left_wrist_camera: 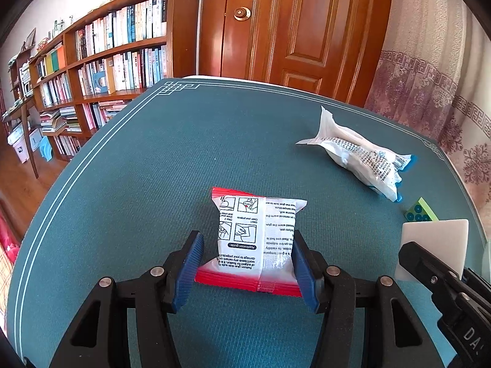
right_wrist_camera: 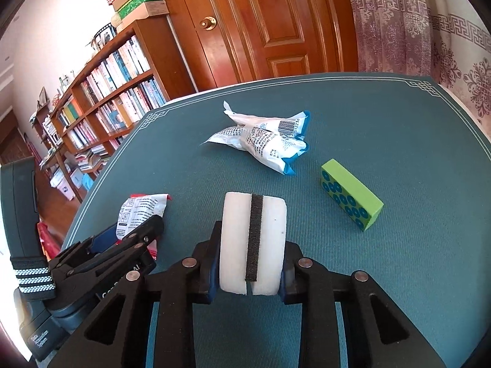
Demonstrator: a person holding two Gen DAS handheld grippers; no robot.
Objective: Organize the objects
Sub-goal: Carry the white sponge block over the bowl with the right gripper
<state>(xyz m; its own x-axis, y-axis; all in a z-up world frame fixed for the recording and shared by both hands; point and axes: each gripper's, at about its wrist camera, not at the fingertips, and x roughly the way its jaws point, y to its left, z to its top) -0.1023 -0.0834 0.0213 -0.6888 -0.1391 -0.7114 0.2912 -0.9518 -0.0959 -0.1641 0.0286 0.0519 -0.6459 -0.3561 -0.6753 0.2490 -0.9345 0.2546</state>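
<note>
A white and red packet [left_wrist_camera: 259, 239] lies on the green mat between the fingers of my left gripper [left_wrist_camera: 250, 271]; the right pad touches it, the left pad stands a little apart. It also shows in the right wrist view [right_wrist_camera: 142, 211]. My right gripper [right_wrist_camera: 250, 271] is shut on a white block with a black strip [right_wrist_camera: 253, 242], seen in the left wrist view [left_wrist_camera: 435, 245] at the right. White and blue packets [right_wrist_camera: 265, 141] lie further back, also in the left wrist view [left_wrist_camera: 362, 156]. A green block with blue dots [right_wrist_camera: 349, 193] lies to the right.
The green mat [left_wrist_camera: 153, 168] covers the table, its edge at the left. A bookshelf [left_wrist_camera: 101, 58] and a wooden door [left_wrist_camera: 291, 24] stand behind. A patterned curtain [right_wrist_camera: 429, 24] hangs at the right.
</note>
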